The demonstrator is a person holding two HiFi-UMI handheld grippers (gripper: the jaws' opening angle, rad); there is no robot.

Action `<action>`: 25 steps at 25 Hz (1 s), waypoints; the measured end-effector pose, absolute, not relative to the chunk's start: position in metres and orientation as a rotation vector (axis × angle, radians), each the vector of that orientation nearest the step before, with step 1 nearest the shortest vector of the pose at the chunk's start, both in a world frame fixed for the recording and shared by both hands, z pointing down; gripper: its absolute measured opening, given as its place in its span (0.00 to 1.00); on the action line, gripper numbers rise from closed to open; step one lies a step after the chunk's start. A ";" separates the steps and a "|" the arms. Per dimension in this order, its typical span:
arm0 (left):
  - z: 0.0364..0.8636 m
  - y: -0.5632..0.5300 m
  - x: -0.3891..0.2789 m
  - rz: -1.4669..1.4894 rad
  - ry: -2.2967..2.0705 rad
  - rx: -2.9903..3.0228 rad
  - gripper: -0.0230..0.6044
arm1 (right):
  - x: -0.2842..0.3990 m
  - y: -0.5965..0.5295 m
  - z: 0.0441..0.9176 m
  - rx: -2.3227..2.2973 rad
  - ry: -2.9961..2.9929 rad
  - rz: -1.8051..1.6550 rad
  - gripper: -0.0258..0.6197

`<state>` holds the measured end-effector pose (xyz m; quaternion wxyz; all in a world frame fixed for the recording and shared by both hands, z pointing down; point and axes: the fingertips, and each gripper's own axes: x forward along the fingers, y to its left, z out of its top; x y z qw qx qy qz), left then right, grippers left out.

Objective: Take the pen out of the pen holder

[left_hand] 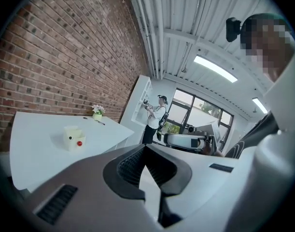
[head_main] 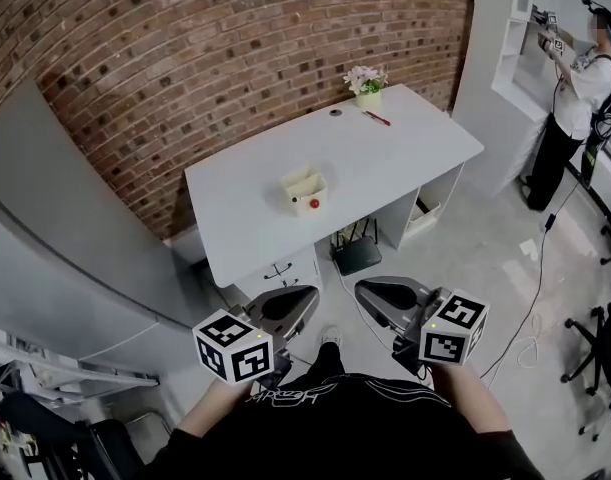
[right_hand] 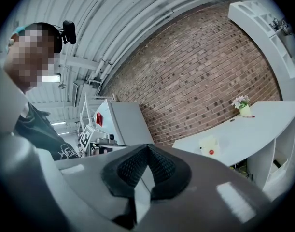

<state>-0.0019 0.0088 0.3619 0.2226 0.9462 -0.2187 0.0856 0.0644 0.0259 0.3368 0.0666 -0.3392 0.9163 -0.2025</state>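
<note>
A cream pen holder (head_main: 305,190) with a round red spot on its front stands near the middle of the white desk (head_main: 245,208). I cannot tell what is inside it. It also shows in the left gripper view as the pen holder (left_hand: 74,137) and in the right gripper view as the pen holder (right_hand: 208,146). A red pen (head_main: 377,118) lies at the desk's far end beside a small flower pot (head_main: 366,86). My left gripper (head_main: 311,291) and right gripper (head_main: 360,289) hang side by side over the floor, well short of the desk. Both are shut and hold nothing.
A black router (head_main: 357,256) sits under the desk. Another person (head_main: 575,88) stands at a white shelf at the far right. An office chair (head_main: 605,348) and a floor cable (head_main: 530,298) lie to the right. A grey cabinet (head_main: 75,238) stands on the left against the brick wall.
</note>
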 end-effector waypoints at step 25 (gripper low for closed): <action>0.397 -0.179 0.006 0.273 -0.581 2.473 0.04 | 0.086 -0.163 0.373 -1.107 2.746 -0.815 0.04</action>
